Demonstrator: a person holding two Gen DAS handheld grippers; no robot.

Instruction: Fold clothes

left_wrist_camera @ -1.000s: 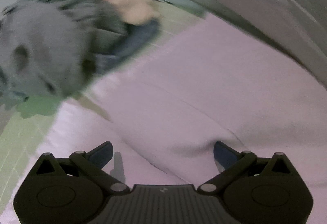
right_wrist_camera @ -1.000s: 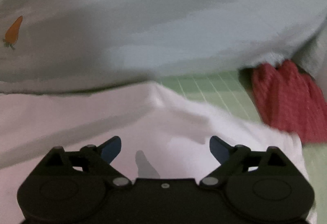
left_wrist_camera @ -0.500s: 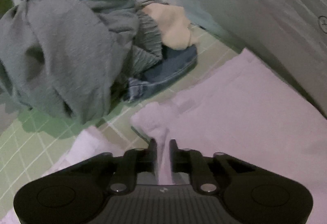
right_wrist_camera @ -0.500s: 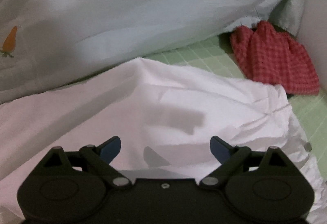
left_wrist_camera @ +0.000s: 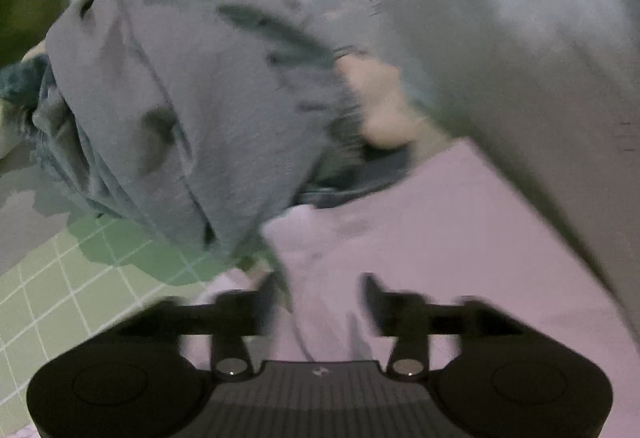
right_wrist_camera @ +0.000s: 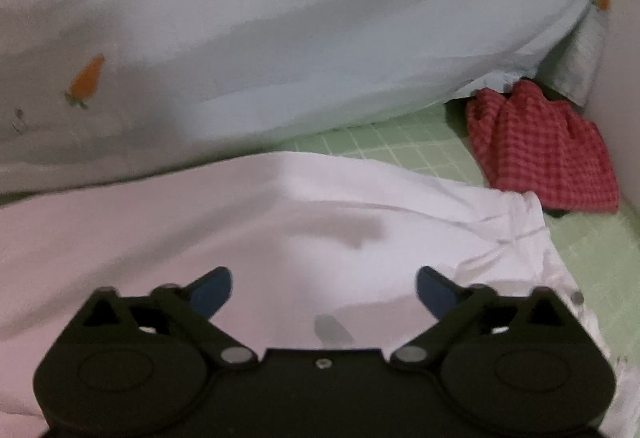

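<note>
My left gripper is opening, its jaws parted over the near edge of the white garment with a ridge of cloth between them but, as far as the blur allows, no pad pressing on it; I judge this a release so the fold can settle. My right gripper is opening to its widest and hovers above the same white garment, holding nothing. The garment lies spread on the green grid mat, kept apart from the grey clothes heap and the red checked cloth, probably so each piece gets folded alone. A pale sheet with carrot prints lies just behind.
</note>
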